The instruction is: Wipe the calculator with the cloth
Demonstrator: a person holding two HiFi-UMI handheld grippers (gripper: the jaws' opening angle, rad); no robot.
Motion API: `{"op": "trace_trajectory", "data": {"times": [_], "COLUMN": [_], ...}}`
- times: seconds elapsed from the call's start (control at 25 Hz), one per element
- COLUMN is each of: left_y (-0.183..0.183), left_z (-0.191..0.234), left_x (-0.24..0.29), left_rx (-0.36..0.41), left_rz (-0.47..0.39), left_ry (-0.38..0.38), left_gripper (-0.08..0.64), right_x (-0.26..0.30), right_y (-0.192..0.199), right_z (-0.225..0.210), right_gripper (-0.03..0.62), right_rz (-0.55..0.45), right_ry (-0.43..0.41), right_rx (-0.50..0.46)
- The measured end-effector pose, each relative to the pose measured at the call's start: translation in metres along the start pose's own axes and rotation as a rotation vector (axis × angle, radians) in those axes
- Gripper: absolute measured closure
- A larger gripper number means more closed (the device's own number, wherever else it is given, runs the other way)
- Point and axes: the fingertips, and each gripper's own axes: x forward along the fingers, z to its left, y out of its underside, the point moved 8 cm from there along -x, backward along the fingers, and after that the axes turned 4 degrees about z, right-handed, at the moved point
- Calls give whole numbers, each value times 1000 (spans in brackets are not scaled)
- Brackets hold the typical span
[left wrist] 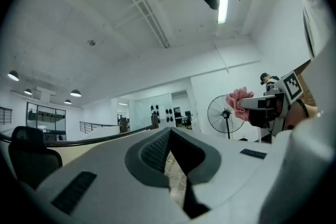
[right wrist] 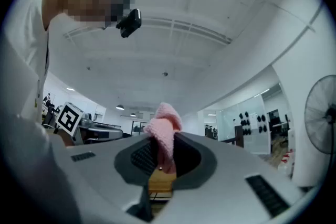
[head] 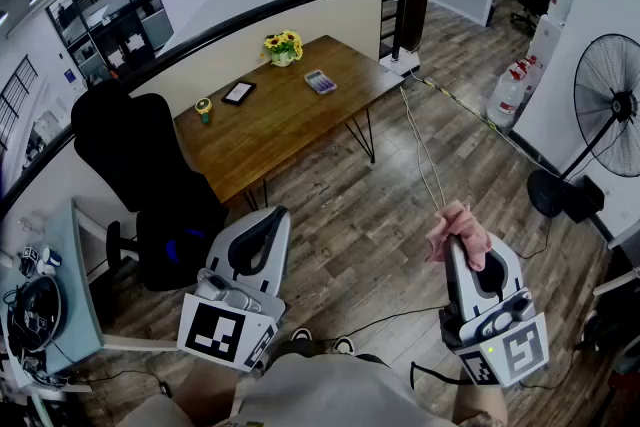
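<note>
wiping not yet begun: right gripper (head: 456,245) pinches the pink cloth (head: 462,220); left gripper (head: 272,215) pressed together, empty; calculator (head: 320,82) lies untouched near the wooden table's (head: 270,130) far edge, well apart.

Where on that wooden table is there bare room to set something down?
The brown wooden table is bare along its whole near side, from below the grey calculator to the corner by the black office chair. The far edge is busier: yellow flowers in a pot, a black flat frame, a small yellow-green object.
</note>
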Motion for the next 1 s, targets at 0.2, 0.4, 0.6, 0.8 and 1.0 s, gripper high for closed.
{"op": "trace_trajectory", "data": {"times": [0.2,0.4,0.6,0.8,1.0], "left_y": [8,11,13,16,28], "left_z": [-3,-9,-7,3,15], "left_x": [7,14,21,36,62], "left_rx": [-13,-8,-12,52,53], "left_rz": [10,25,18,-26,-18], "left_ry": [-7,-9,-51,-161,-154], "left_gripper": [557,557,557,145,109], "right_x": [-1,0,6,17,40], "right_y": [4,12,17,24,36], "right_z": [-8,-15,-25,-33,-45], "right_gripper": [543,541,541,541,541], "right_rz": [-4,20,27,32,43], "right_ry": [-8,-17,-22,-19,-18], "right_rx": [-5,6,28,35,38]}}
